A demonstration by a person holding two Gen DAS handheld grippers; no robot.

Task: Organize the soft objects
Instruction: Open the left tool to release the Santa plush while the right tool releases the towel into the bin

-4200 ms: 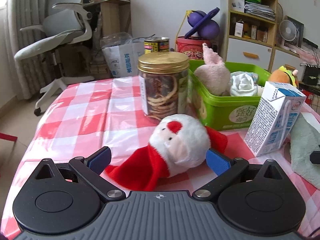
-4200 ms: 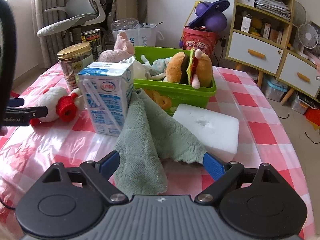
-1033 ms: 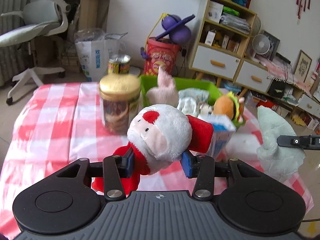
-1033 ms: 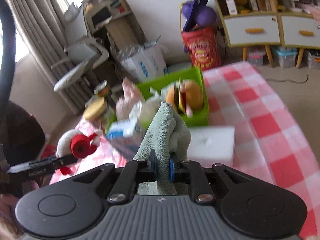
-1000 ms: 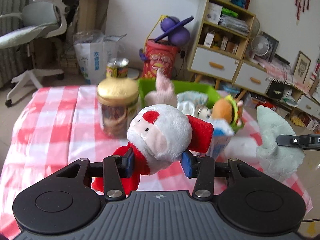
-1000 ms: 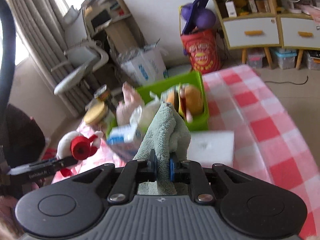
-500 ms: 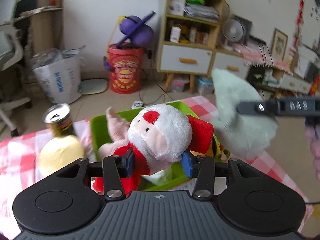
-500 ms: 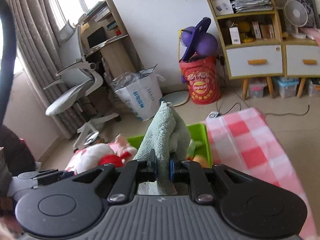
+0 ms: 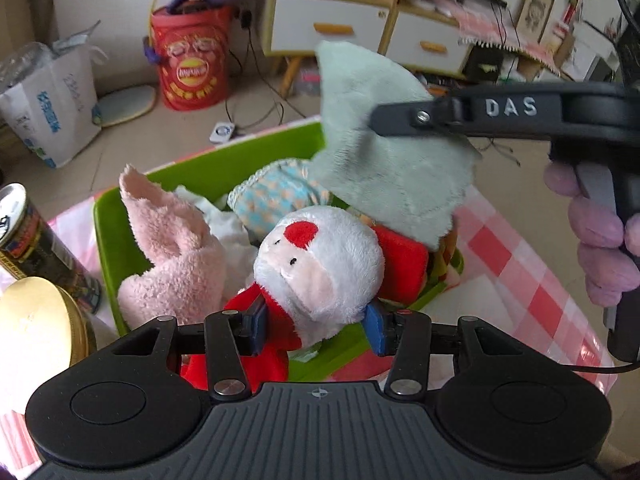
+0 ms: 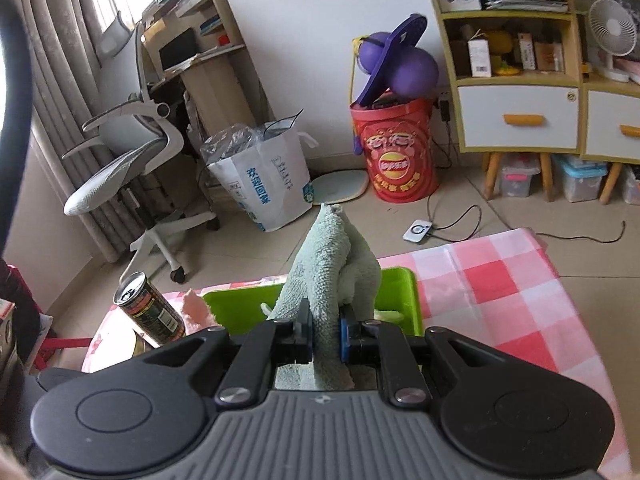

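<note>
You've carried both over the green bin (image 9: 120, 236) at frame centre — left tool (image 9: 316, 330) clamped on the Santa plush (image 9: 320, 264), right tool (image 10: 324, 334) on the green cloth (image 10: 332, 264); release next.

Fluffy plush Santa (image 9: 320, 264), nappy green cloth (image 9: 384, 184), glossy plastic bin (image 9: 208, 172)

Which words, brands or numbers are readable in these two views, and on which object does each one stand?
"DAS": raised letters on the right gripper arm, which holds the green cloth.
"欢迎回家": blue print on the white bag.
Red bucket: a Lay's-style logo; its characters are too blurred to read.
Dark can: label too small to read.
Shelf boxes: print unreadable.
</note>
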